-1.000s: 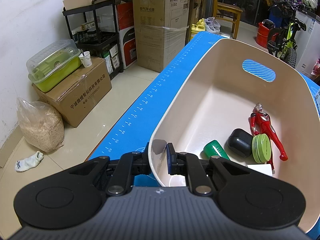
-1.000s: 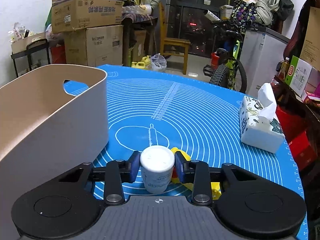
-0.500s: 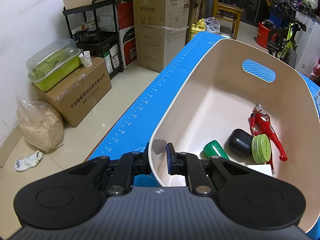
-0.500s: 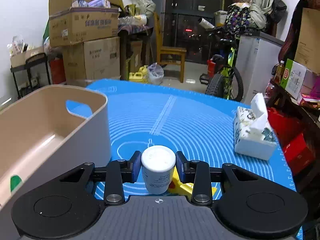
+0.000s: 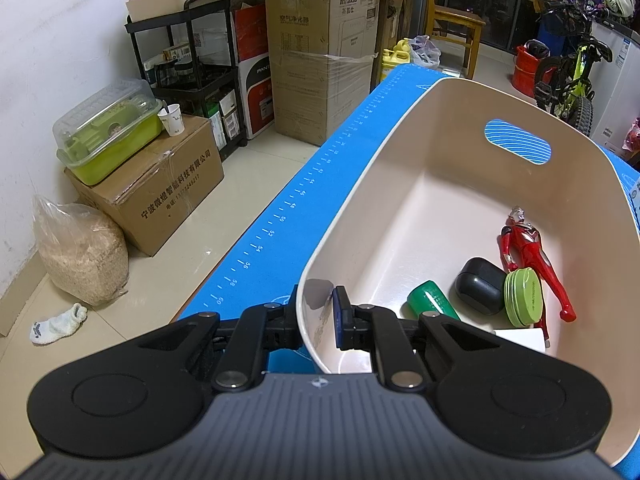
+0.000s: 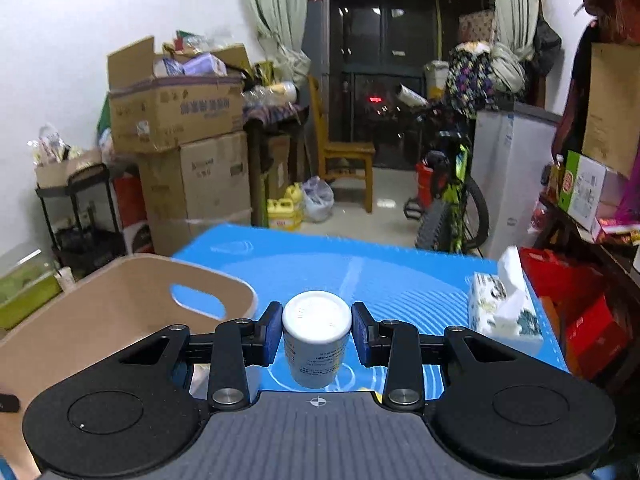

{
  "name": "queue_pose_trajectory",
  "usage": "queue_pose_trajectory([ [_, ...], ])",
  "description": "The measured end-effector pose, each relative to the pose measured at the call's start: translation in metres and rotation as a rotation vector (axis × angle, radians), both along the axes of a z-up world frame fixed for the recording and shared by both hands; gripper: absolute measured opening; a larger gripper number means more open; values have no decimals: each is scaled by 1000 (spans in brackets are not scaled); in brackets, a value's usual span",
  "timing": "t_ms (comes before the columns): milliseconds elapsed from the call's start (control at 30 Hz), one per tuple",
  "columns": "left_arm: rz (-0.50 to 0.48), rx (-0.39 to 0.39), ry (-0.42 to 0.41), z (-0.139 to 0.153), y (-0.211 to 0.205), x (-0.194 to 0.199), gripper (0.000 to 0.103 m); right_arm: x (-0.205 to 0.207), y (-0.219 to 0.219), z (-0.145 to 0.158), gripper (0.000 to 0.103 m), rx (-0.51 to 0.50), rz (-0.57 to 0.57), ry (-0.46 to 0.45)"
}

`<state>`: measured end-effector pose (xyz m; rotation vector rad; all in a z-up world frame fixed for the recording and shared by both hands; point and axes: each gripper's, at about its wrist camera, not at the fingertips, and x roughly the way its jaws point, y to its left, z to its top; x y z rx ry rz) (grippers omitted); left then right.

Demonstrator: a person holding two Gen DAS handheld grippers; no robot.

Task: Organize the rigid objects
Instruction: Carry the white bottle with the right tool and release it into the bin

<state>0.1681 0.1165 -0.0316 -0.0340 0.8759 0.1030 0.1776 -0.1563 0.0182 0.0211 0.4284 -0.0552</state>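
While the left gripper (image 5: 316,316) pinches the near wall of the beige bin (image 5: 592,168), one pad outside and one inside, the right gripper (image 6: 316,332) holds a white jar (image 6: 316,340) by its sides, its two blue pads pressed against the cap end. The jar hangs clear of the blue mat (image 6: 380,268) on the bench, just right of the bin's rim and about level with it. Inside the bin lie a red toy figure (image 5: 528,252), a black case (image 5: 480,286), a green round tin (image 5: 524,298), a green bottle (image 5: 432,300) and a white block (image 5: 520,340), all crowded toward the near right corner; the far half of the floor is bare. A tissue pack (image 6: 504,312) stands on the mat well off to the right, and something yellow seems to show under the jar, though the gripper body hides most of it.

The step in hand looks like the carry: the jar is lifted and on its way to the bin, with the left gripper steadying the container. The next move calls for bringing the jar leftward over the rim without clipping it, lowering it toward the open floor rather than onto the clustered items, and only then parting the pads. A release from too high could let the jar bounce or topple onto the figure.
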Motion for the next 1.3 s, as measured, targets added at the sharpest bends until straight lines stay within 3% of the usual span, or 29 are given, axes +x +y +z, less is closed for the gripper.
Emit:
queue_pose_trajectory([
  [433, -1, 0, 0, 0, 0, 0, 16, -19, 57, 21, 44, -2, 171, -49],
  [867, -1, -1, 0, 0, 0, 0, 16, -24, 121, -14, 44, -90, 414, 151],
  [1133, -2, -5, 1, 3, 3, 0, 16, -19, 132, -37, 44, -109, 454, 297],
  [1300, -1, -4, 1, 3, 3, 0, 16, -18, 127, -39, 51, -89, 451, 317],
])
